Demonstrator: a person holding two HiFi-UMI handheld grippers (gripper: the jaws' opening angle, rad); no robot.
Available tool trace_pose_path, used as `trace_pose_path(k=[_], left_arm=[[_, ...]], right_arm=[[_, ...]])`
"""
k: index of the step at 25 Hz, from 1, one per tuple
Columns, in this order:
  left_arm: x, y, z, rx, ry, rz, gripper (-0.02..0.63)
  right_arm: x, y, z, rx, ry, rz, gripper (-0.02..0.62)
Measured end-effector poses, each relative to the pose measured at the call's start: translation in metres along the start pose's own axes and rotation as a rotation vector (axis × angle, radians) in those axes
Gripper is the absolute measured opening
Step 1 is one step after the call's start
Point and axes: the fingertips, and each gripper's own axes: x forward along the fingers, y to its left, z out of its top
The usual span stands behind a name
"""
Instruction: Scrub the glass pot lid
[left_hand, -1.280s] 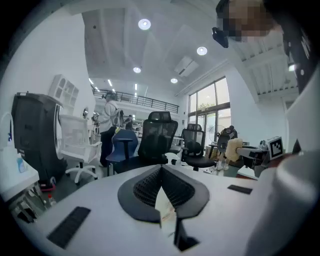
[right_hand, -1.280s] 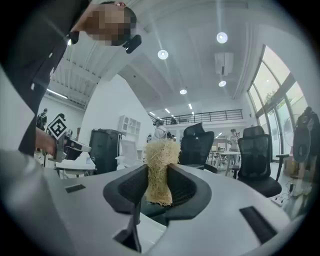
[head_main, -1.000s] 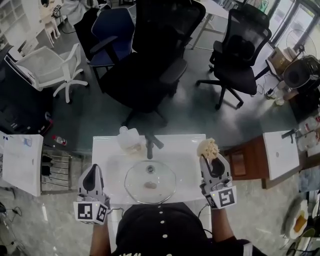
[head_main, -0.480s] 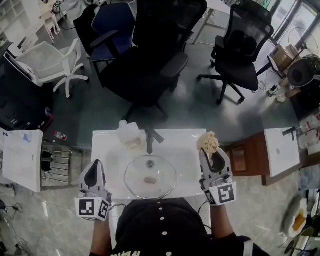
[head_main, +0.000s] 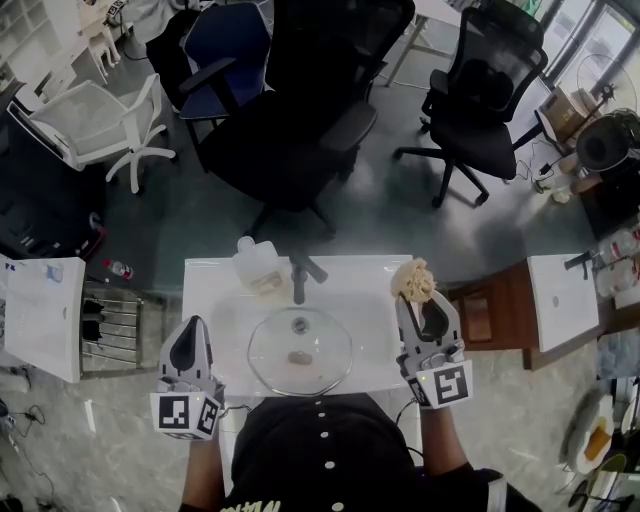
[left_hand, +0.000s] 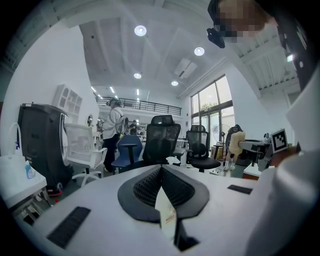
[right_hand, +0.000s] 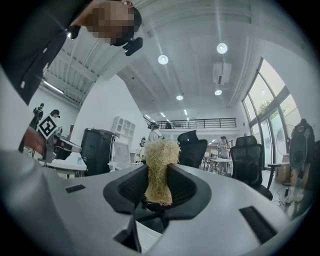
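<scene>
The round glass pot lid (head_main: 300, 352) lies flat in the white sink basin (head_main: 220, 320), its knob near the far rim. My left gripper (head_main: 188, 336) hangs off the sink's left edge, jaws shut and empty (left_hand: 161, 172). My right gripper (head_main: 413, 300) is at the sink's right edge, beside the lid and apart from it. It is shut on a tan fibrous loofah scrubber (head_main: 413, 280), which sticks out past the jaws in the right gripper view, the scrubber (right_hand: 160, 167) pinched between the pads.
A dark faucet (head_main: 298, 280) and a clear soap container (head_main: 255, 272) stand at the sink's far edge. Black office chairs (head_main: 300, 120) crowd the floor beyond. A wooden cabinet (head_main: 500, 320) stands right of the sink, a rack (head_main: 110, 330) to its left.
The head view has shifted slightly. Both grippers and the lid keep their places relative to the sink.
</scene>
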Motion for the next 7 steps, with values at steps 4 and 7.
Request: trace_pose_path(k=[4,7], left_arm=[[-0.0009,-0.0019,-0.0037,-0.001,-0.003,-0.008,0.026],[0.0001,-0.0063,-0.0043,0.009,-0.001,-0.015,0.026]], right_arm=[[-0.0007,0.0038,0.0,-0.015,0.0,0.011,0.129],[-0.0003,0.0059,-0.0007,-0.02,-0.005,0.016,0.129]])
